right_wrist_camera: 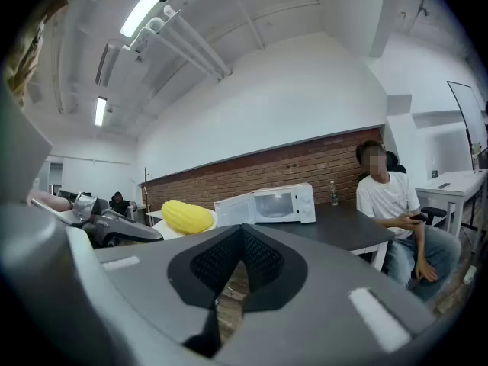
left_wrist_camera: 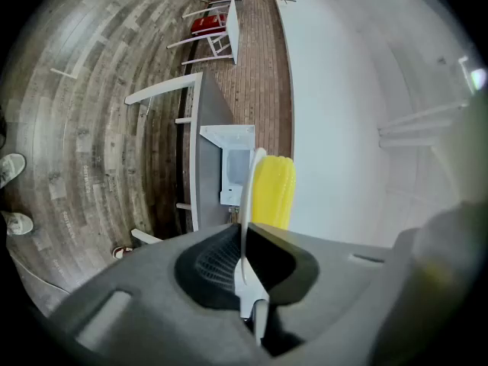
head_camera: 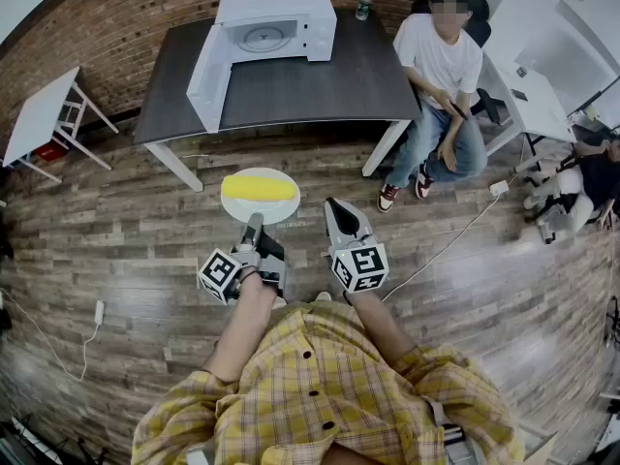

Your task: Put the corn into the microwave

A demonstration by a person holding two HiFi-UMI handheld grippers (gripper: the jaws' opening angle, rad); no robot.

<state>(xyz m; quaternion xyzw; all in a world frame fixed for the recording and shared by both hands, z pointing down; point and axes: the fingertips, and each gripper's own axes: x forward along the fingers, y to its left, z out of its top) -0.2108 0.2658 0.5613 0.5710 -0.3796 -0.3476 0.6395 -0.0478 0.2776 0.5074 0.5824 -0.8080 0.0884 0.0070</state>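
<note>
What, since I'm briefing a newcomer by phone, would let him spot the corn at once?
Find the dark table with the white microwave, door open, by the brick wall. In front of it, over the wooden floor, the left hand-held gripper holds a round white plate by its rim. The corn lies on that plate: a bright yellow cob, the only thing on it.

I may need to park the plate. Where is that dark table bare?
The dark grey table is bare between the white microwave, its open door and the near edge. Crowded: the back edge, with microwave and clear plastic bottle; a seated person borders the right end.
</note>
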